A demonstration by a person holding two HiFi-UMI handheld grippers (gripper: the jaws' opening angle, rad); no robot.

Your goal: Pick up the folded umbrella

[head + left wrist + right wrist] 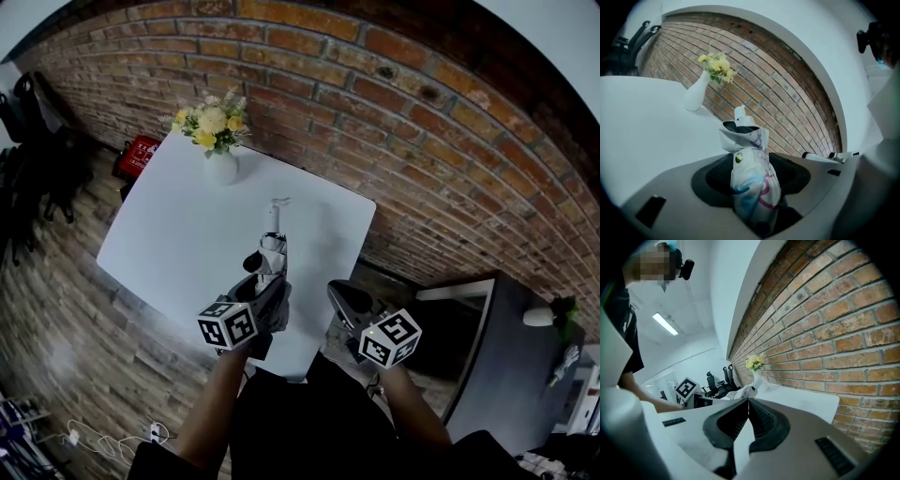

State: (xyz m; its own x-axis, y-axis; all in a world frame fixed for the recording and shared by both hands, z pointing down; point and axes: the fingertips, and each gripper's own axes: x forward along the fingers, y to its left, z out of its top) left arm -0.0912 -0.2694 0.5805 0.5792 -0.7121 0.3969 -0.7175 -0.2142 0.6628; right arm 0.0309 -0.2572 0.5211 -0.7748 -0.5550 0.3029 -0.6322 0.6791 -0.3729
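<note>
The folded umbrella (pixel 272 246) is white with blue and pink print, a snap button and a white cap end. My left gripper (pixel 267 274) is shut on its middle and holds it above the near part of the white table (pixel 178 234), cap end pointing away from me. In the left gripper view the umbrella (pixel 752 183) sits squeezed between both dark pads, sticking out past the left gripper (pixel 750 161). My right gripper (pixel 342 296) hovers to the right over the table's near corner, shut with nothing in it; its tips meet in the right gripper view (pixel 748 400).
A white vase (pixel 221 167) with yellow flowers (pixel 214 122) stands at the table's far corner. A brick wall (pixel 403 141) runs behind. A red box (pixel 141 153) and black chairs (pixel 28 141) sit at the left, and a dark cabinet (pixel 506 347) at the right.
</note>
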